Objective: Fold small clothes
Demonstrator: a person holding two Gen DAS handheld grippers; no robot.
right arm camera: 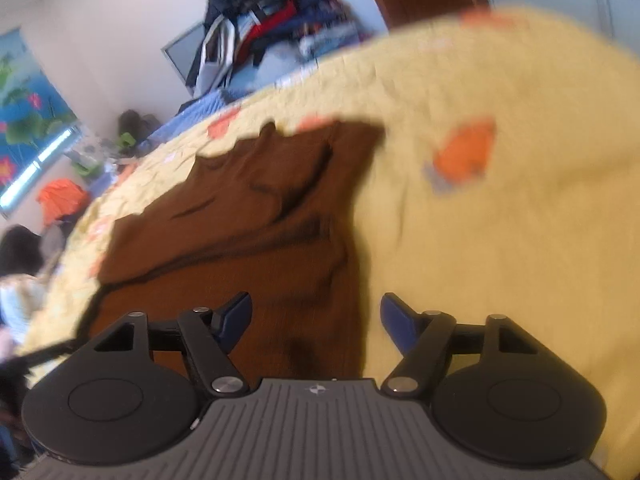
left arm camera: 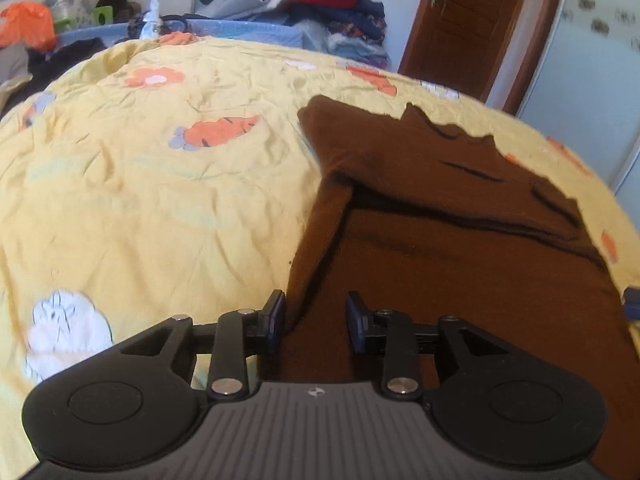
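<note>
A brown garment (left arm camera: pixel 460 240) lies spread and creased on a yellow bedcover (left arm camera: pixel 160 200) printed with carrots. My left gripper (left arm camera: pixel 316 316) is open, its fingers straddling the garment's near left edge, low over the cloth. In the right wrist view the same brown garment (right arm camera: pixel 248 232) lies ahead and to the left. My right gripper (right arm camera: pixel 316 320) is wide open over the garment's near right edge, with the bedcover (right arm camera: pixel 500 240) under its right finger. That view is blurred. Neither gripper holds anything.
A pile of clothes (left arm camera: pixel 312 4) sits beyond the far end of the bed, beside a brown door (left arm camera: pixel 460 20). An orange bag (left arm camera: pixel 28 24) and clutter lie at the far left. The clothes pile (right arm camera: pixel 272 20) also shows in the right wrist view.
</note>
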